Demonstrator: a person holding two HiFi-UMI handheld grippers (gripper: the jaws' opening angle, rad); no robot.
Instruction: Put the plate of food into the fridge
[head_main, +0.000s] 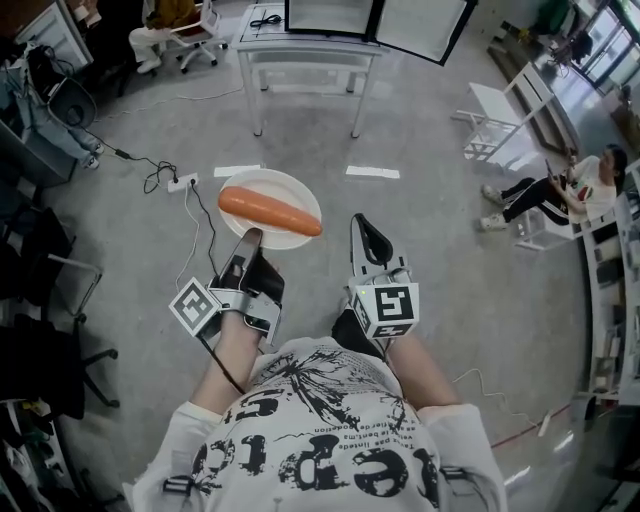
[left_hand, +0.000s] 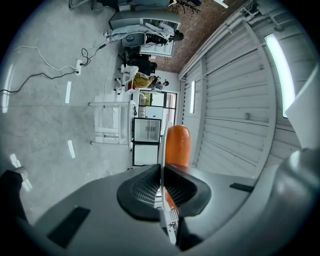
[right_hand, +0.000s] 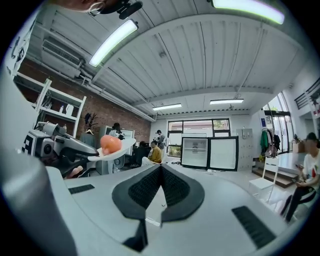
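Note:
A white plate (head_main: 272, 184) carries a long orange sausage (head_main: 270, 210) and hangs in the air in front of me. My left gripper (head_main: 250, 238) is shut on the plate's near rim. In the left gripper view the plate (left_hand: 162, 142) stands edge-on between the pressed jaws, with the sausage (left_hand: 177, 145) beyond them. My right gripper (head_main: 366, 226) is beside it on the right, shut and holding nothing (right_hand: 161, 167). The right gripper view shows the plate (right_hand: 115, 152) and sausage (right_hand: 110, 144) at its left. Two glass-door fridges (right_hand: 208, 152) stand side by side far ahead, doors shut.
A white table (head_main: 305, 55) stands on the floor between me and the fridges (head_main: 375, 20). A power strip with cables (head_main: 180, 183) lies at the left. White steps (head_main: 495, 120) and a seated person (head_main: 560, 195) are at the right. Dark office chairs (head_main: 40, 260) line the left.

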